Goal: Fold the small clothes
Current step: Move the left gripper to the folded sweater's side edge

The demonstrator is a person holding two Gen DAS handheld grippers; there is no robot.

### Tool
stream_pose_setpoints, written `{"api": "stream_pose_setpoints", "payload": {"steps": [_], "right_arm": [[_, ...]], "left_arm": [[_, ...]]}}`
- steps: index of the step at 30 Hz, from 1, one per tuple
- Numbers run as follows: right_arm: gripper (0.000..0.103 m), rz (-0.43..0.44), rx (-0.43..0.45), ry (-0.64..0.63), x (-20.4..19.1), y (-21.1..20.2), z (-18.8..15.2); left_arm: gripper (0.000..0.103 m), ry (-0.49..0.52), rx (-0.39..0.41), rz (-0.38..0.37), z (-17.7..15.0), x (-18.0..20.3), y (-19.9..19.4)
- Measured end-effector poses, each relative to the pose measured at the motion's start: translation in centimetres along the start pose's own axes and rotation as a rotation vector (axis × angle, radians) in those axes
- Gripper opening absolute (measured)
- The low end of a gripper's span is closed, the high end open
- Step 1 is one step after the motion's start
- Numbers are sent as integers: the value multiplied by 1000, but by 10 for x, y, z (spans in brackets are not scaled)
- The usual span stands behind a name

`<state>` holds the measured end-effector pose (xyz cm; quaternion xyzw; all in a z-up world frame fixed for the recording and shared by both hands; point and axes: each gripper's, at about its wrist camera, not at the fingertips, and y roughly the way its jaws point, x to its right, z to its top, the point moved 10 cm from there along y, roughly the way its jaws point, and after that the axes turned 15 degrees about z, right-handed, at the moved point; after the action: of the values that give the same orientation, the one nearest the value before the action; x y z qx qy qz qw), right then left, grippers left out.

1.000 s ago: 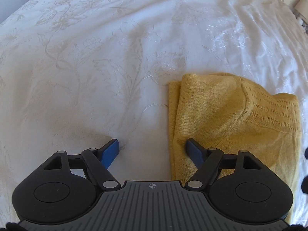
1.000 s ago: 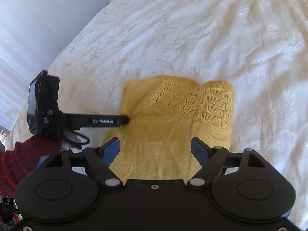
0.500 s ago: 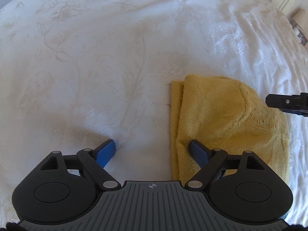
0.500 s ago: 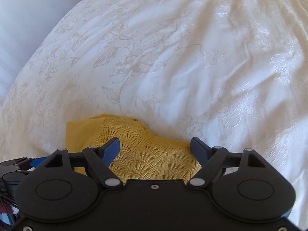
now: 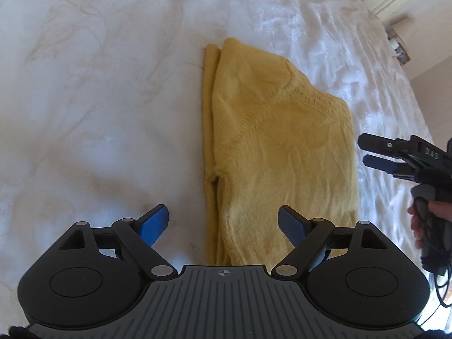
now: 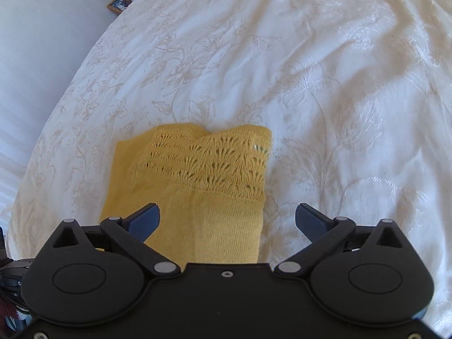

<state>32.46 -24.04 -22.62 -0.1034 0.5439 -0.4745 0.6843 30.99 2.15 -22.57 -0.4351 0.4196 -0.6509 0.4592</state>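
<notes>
Over a white embroidered bedspread (image 5: 99, 90), the left gripper (image 5: 223, 223) hangs with its blue pads spread wide and nothing between them but the near left edge of a yellow knitted garment (image 5: 276, 147), which a second ago lay off to that gripper's right and now lies straight ahead of it. The right gripper (image 6: 227, 220), seen from the left camera at the garment's far right side (image 5: 375, 152), has just been opening and stands at its widest, its fingers apart from the cloth beneath, which suggests a fold has just been laid and let go. The garment lies flat in a compact, layered rectangle, plain knit nearest the grippers and an openwork lace band at the far end; motion blur leaves the neatness of its lower edges uncertain.
</notes>
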Motion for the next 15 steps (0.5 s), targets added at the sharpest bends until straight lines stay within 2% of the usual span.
{"api": "stream_pose_setpoints", "payload": {"steps": [5,9,15], "right_arm": [[102,59,-27,44,5,10,-8],[102,108,-40,86,11,24,-2],[103,191,-68,100,11,49,10]], "left_arm": [[86,10,-40,-47,-3,21,22],[91,13,-42,-129,9,34,30],[100,86,-44,-198,25,58,43]]}}
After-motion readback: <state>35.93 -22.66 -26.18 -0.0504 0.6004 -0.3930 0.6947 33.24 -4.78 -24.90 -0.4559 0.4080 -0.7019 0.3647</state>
